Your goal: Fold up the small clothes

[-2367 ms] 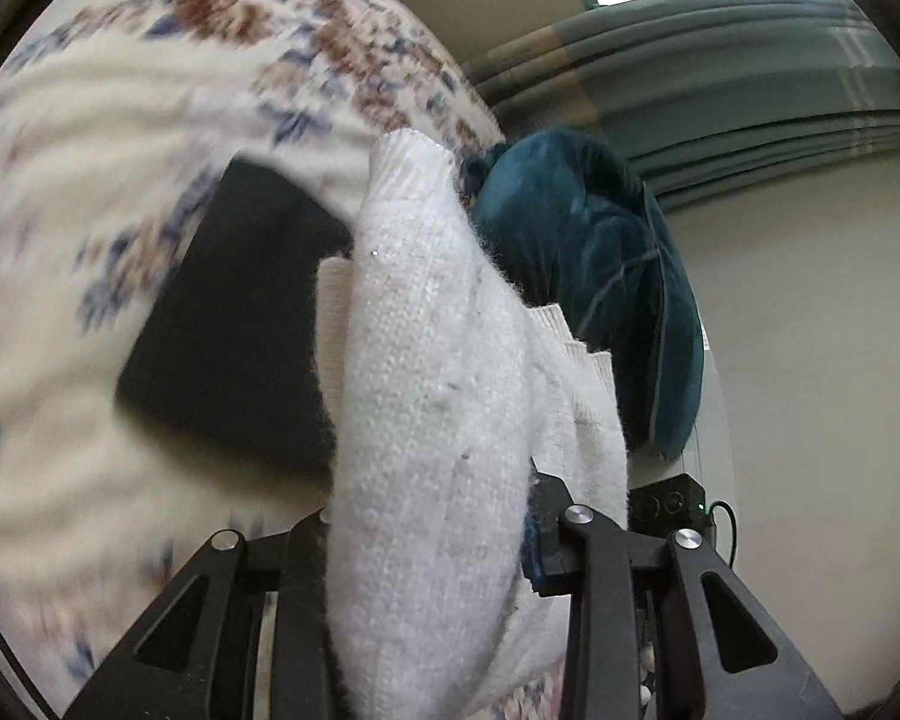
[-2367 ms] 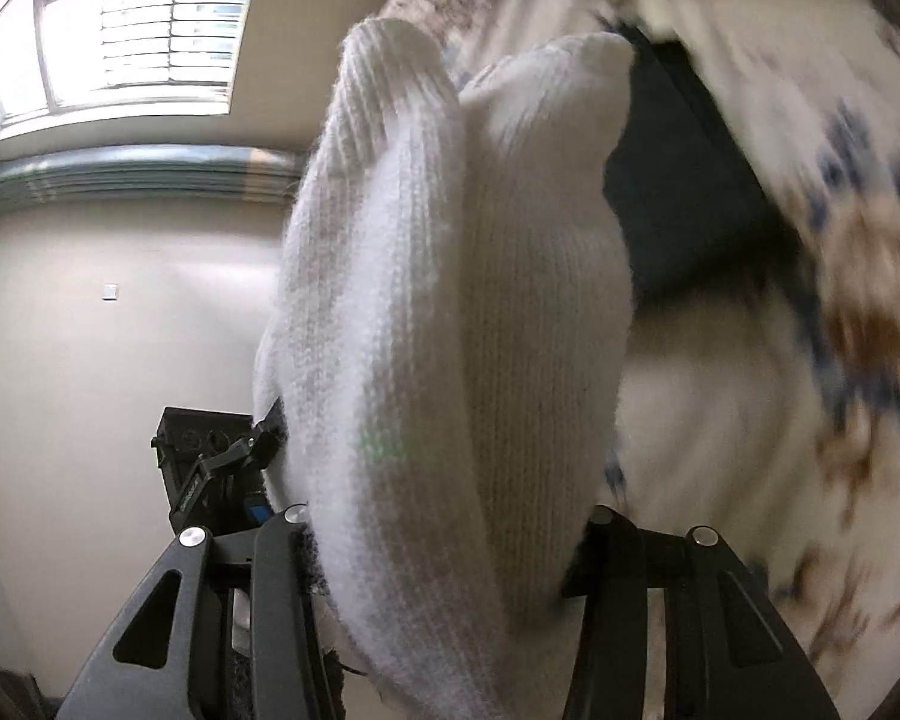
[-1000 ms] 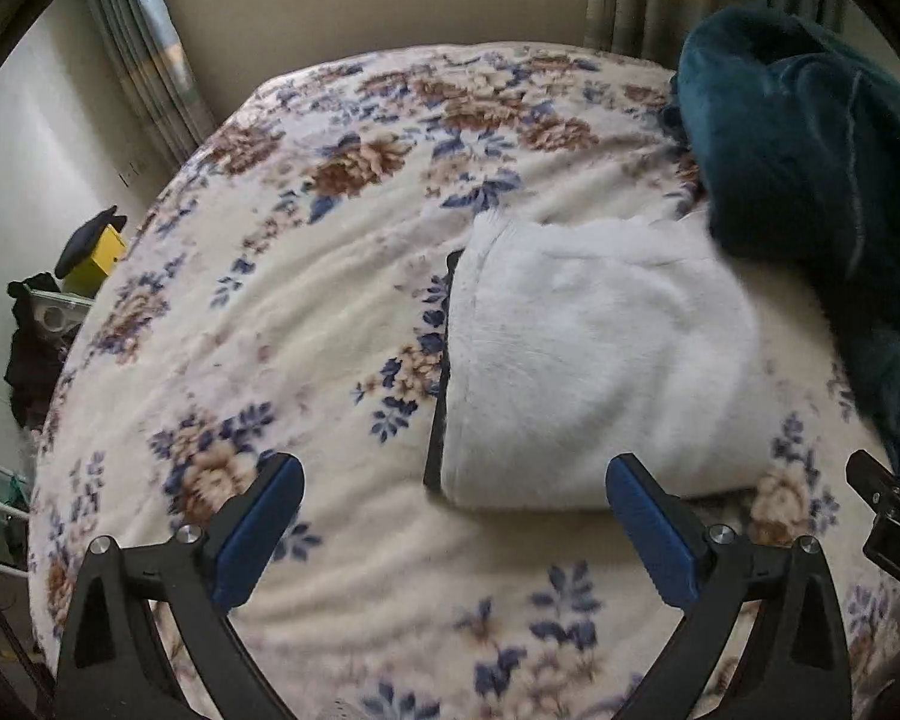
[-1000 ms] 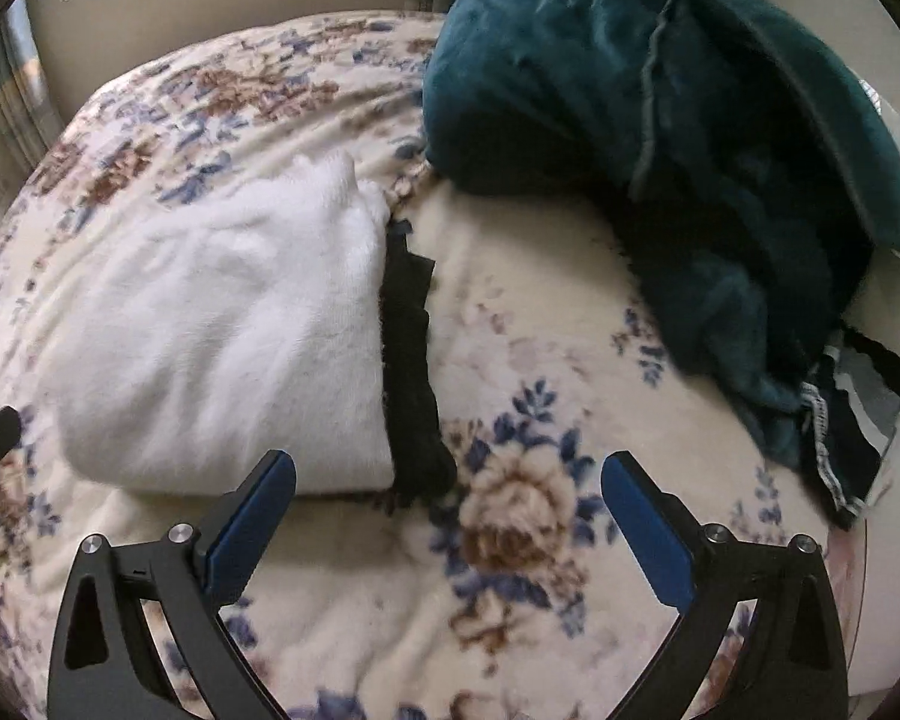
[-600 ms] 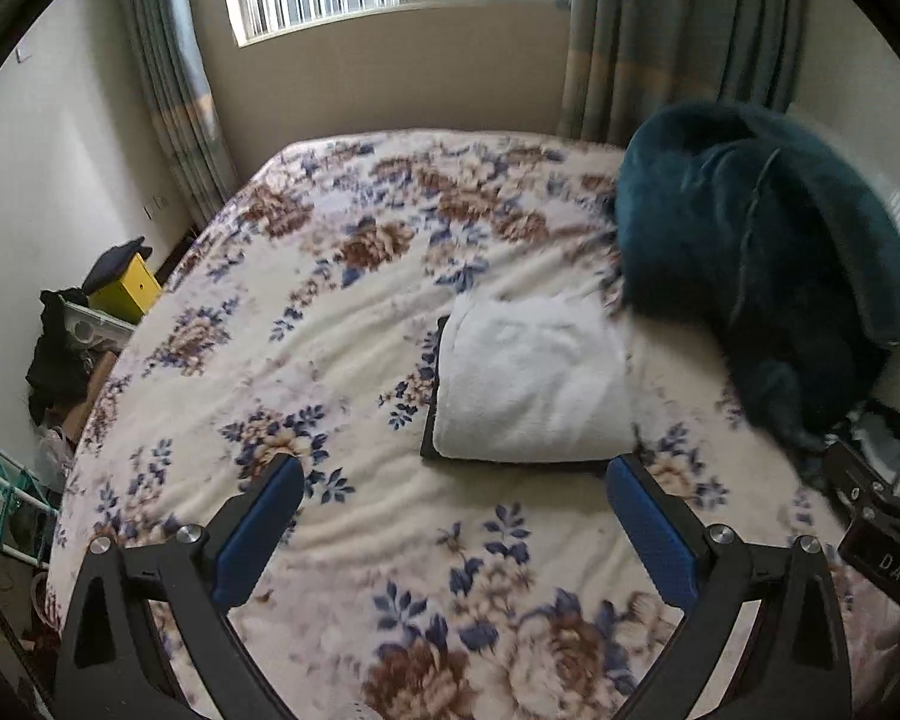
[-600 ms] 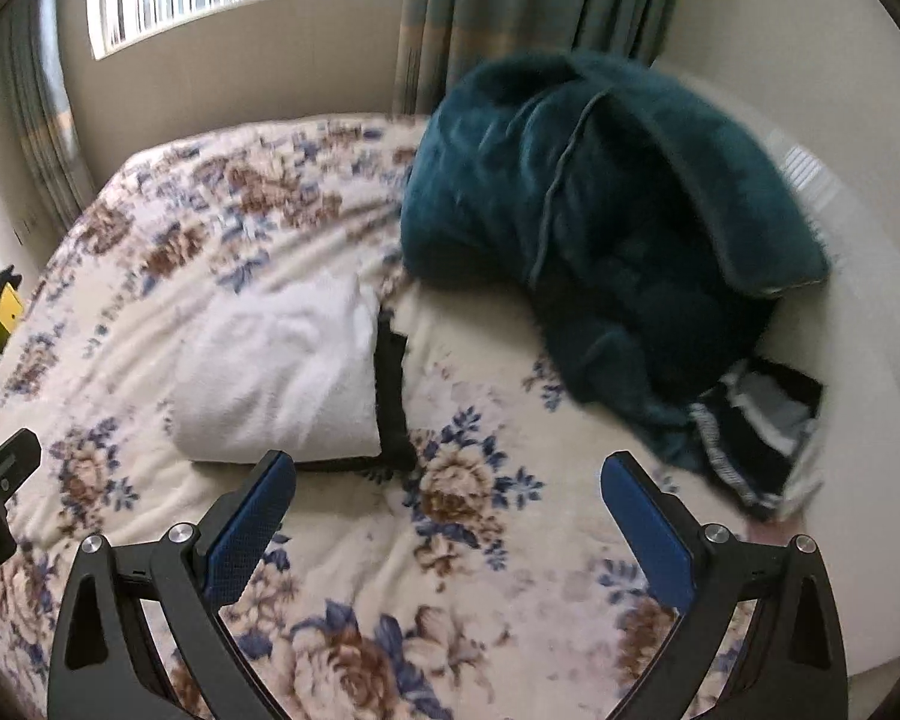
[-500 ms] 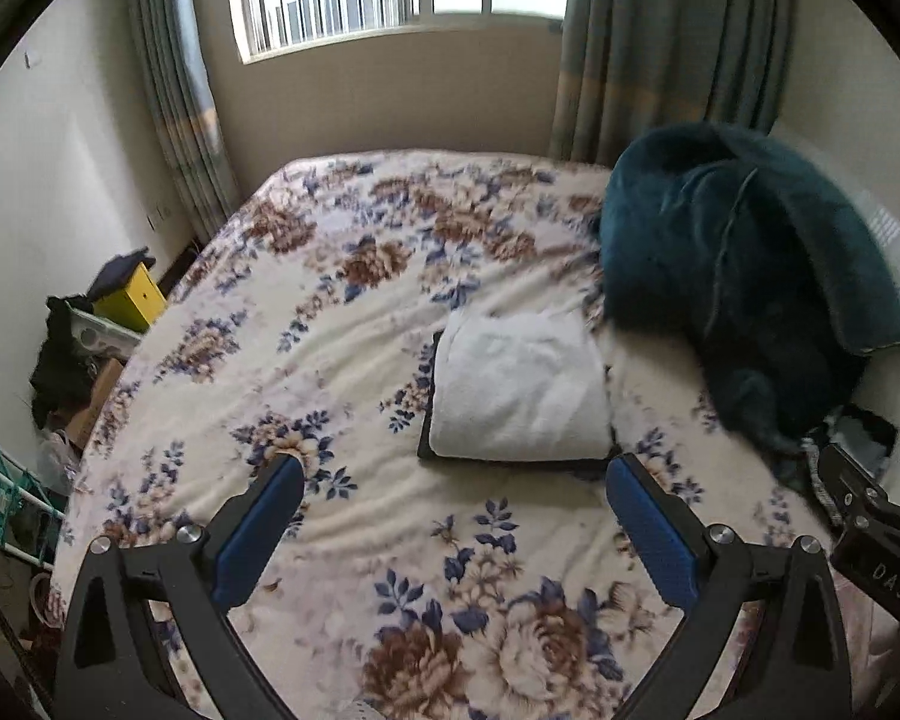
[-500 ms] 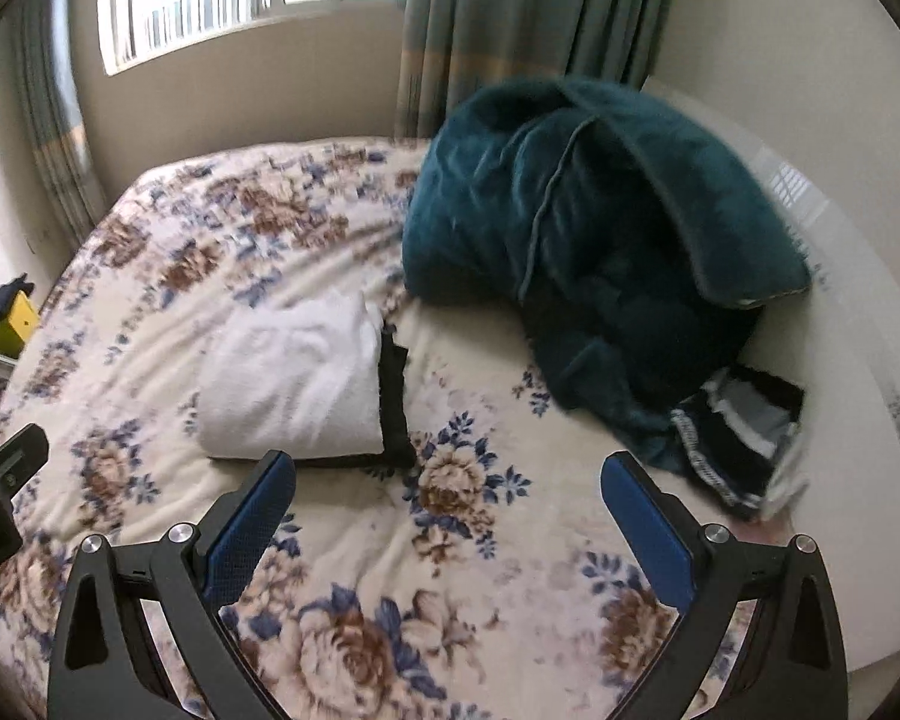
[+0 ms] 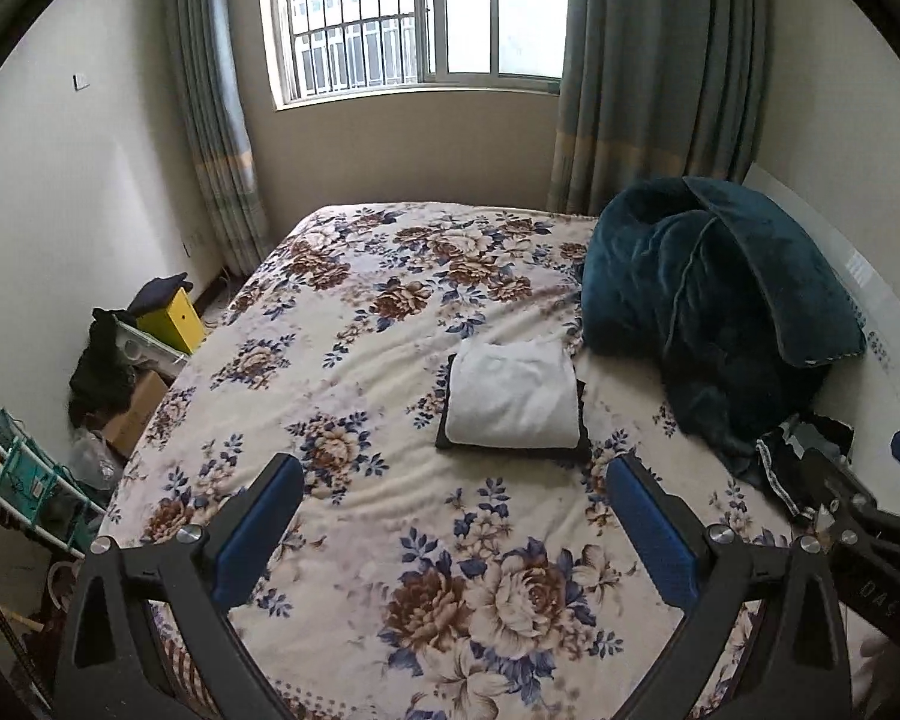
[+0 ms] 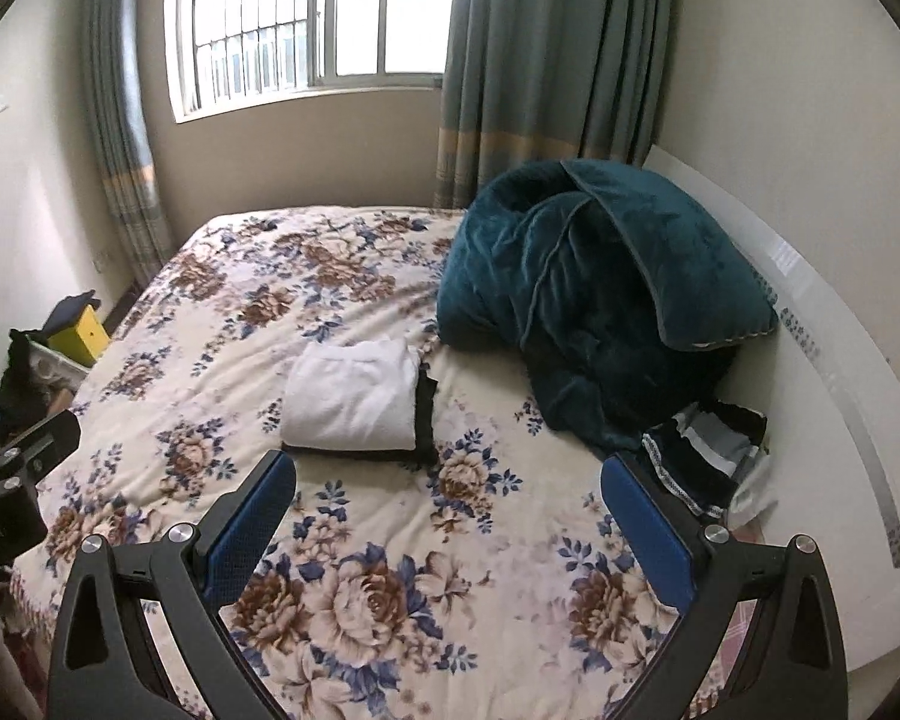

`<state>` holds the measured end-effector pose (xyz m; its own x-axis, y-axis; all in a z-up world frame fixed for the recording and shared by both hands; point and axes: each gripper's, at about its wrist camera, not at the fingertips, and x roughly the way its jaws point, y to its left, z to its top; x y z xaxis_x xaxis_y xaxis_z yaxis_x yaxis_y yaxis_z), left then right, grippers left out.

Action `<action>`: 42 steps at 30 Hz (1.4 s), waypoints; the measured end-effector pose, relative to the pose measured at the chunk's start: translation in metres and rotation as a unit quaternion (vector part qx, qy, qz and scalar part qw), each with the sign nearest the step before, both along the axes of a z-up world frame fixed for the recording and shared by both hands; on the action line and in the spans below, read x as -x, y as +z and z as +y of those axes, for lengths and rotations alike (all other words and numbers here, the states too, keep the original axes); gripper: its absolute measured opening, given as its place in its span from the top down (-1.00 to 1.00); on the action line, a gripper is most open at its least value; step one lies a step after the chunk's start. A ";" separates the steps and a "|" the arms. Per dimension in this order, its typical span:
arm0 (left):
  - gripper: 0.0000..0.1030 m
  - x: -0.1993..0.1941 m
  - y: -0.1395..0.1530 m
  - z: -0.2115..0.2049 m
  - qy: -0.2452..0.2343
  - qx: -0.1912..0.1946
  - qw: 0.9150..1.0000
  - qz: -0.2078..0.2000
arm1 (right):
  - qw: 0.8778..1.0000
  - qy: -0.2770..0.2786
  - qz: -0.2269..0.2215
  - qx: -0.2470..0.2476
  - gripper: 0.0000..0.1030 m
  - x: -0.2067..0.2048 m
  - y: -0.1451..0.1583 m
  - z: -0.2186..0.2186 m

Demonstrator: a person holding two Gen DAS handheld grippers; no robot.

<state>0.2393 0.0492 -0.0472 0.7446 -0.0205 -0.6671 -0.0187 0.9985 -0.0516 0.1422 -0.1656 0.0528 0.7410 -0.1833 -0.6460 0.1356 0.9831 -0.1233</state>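
Observation:
A folded white knit garment (image 9: 513, 396) lies on top of a folded black garment (image 9: 582, 414) in the middle of the floral bed (image 9: 360, 360). The white garment (image 10: 351, 399) and the black one (image 10: 426, 414) also show in the right wrist view. My left gripper (image 9: 459, 516) is open and empty, held back over the bed's near edge. My right gripper (image 10: 447, 510) is open and empty too, beside the left one. A dark striped garment (image 10: 705, 459) lies crumpled at the right by the headboard.
A bunched teal blanket (image 9: 708, 300) sits at the right against the white headboard (image 10: 834, 372). Boxes, a yellow box (image 9: 171, 321) and a rack (image 9: 12, 474) stand on the floor left of the bed. A window (image 9: 408, 18) and curtains are behind.
Both grippers let go of the white garment, which now lies folded on the black one. Both have opened and drawn far back from the stack.

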 end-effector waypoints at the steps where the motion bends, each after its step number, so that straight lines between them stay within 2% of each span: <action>1: -1.00 0.004 0.000 0.000 -0.001 0.001 1.000 -0.001 | 1.000 0.002 -0.004 0.001 -1.00 0.009 0.006 0.002; 6: -1.00 0.020 0.004 0.002 -0.001 -0.008 1.000 -0.008 | 1.000 0.005 -0.025 0.005 -1.00 0.038 0.025 0.010; 12: -1.00 0.036 0.011 0.001 0.003 -0.004 1.000 -0.020 | 0.999 0.007 -0.036 0.004 -1.00 0.050 0.036 0.012; 42: -1.00 0.047 0.025 -0.003 0.010 -0.017 0.999 -0.036 | 0.998 0.025 -0.053 -0.013 -1.00 0.051 0.047 0.008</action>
<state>0.1921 0.0462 -0.0221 0.7909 0.0164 -0.6117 -0.0365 0.9991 -0.0205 0.0908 -0.1578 0.0997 0.8134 -0.1287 -0.5672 0.0979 0.9916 -0.0847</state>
